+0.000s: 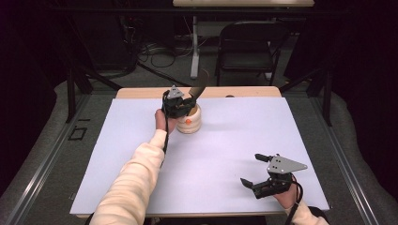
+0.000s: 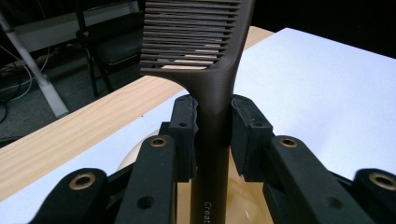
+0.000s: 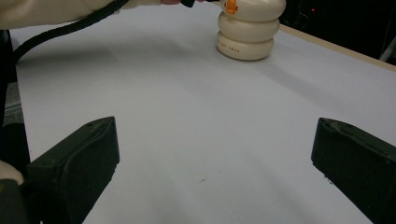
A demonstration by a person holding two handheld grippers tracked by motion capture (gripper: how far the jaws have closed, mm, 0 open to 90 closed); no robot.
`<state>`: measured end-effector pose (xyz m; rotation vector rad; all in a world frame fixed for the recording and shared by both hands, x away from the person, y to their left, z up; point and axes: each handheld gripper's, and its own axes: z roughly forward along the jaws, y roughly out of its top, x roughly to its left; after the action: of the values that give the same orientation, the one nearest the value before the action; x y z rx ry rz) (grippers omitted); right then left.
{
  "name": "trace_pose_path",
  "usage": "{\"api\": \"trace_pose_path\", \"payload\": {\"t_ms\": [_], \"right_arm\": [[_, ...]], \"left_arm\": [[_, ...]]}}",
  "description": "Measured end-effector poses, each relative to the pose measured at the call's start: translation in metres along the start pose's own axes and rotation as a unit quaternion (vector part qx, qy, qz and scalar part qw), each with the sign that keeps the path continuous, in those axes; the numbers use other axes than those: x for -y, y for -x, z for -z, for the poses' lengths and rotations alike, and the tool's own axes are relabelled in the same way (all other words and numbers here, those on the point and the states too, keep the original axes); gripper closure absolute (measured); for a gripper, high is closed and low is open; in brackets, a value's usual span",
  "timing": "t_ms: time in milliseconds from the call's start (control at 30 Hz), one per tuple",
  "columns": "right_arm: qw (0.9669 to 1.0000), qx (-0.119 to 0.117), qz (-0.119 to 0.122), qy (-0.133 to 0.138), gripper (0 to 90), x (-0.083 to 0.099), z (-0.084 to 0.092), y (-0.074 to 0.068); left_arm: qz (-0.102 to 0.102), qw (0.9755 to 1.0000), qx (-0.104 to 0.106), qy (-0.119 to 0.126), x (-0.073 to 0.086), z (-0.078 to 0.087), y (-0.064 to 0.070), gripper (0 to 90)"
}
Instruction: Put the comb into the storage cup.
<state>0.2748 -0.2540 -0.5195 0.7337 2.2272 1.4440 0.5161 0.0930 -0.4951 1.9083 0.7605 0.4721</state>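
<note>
The right gripper (image 1: 256, 169) rests low over the white sheet (image 1: 234, 140) near the person, jaws spread wide on nothing, probably parked out of the way. Well beyond it, the left gripper (image 1: 187, 104) is clamped on the handle of a dark brown plastic wide-toothed comb (image 2: 212, 116), teeth upward. Just beneath this claw sits a cream, ribbed, rounded holder (image 1: 191, 123) with an orange spot; gripping the handle upright suits sliding the comb in or out of it.

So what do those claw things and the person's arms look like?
Each black two-jaw claw, left and right, has chunky black jaws with round bolt holes, a grey three-cornered plate on top dotted with small screws, and a black cable trailing back along the arm. The person wears cream, fuzzy long sleeves.
</note>
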Motion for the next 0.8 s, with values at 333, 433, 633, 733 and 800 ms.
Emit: {"api": "trace_pose_path", "payload": {"t_ms": [333, 433, 633, 733, 800], "right_arm": [[1.0, 0.0, 0.0, 0.001, 0.4, 0.0, -0.0001, 0.0001], [1.0, -0.001, 0.001, 0.0, 0.4, 0.0, -0.0002, 0.0001], [1.0, 0.0, 0.0, 0.0, 0.4, 0.0, 0.0001, 0.0], [1.0, 0.0, -0.001, 0.0, 0.4, 0.0001, 0.0001, -0.0001], [1.0, -0.001, 0.0, 0.0, 0.4, 0.0, 0.0001, -0.0002]], "left_arm": [[-0.001, 1.0, 0.0, 0.001, 0.0014, -0.0002, -0.0028, 72.1], [-0.001, 1.0, 0.0, 0.001, 0.002, -0.0012, -0.0026, 72.0], [0.0, 1.0, -0.003, -0.001, 0.0027, -0.0019, -0.002, 71.8], [0.001, 1.0, -0.004, -0.002, 0.0032, -0.0014, -0.0021, 71.5], [0.005, 1.0, -0.001, 0.002, 0.0032, 0.0002, -0.0022, 70.2]]}}
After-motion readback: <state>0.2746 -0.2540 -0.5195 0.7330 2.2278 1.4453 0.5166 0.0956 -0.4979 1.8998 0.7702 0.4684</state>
